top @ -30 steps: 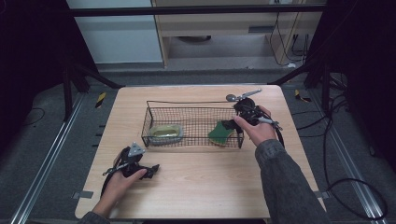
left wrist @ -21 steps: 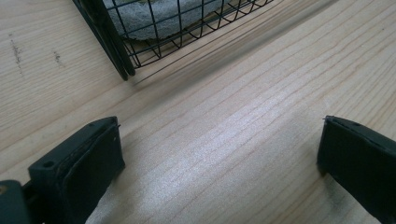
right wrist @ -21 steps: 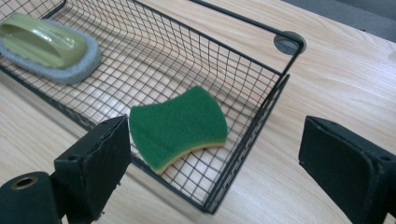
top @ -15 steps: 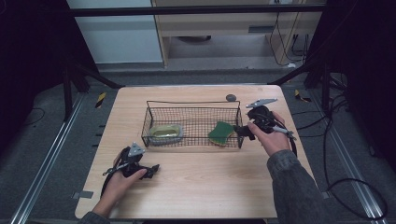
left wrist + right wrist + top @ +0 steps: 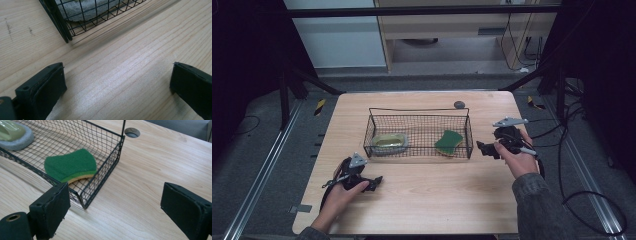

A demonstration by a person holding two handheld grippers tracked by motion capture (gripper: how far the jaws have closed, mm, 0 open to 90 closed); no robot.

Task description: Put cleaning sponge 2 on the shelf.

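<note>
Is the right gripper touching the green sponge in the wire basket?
Apart. In the right gripper view the green sponge lies inside the wire basket, behind its mesh wall, while the right gripper has open, empty jaws outside over bare table.

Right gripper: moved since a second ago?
Yes. The right gripper has drawn back from above the wire basket's far right corner to the table beside its right end, jaws open and empty.

Grey-based scrubber (image 5: 15, 135): cut off by the right gripper view's top-left corner. Wire basket (image 5: 75, 22): one corner in the left gripper view. Person's sleeve (image 5: 539, 210): runs off the high view's bottom edge.
</note>
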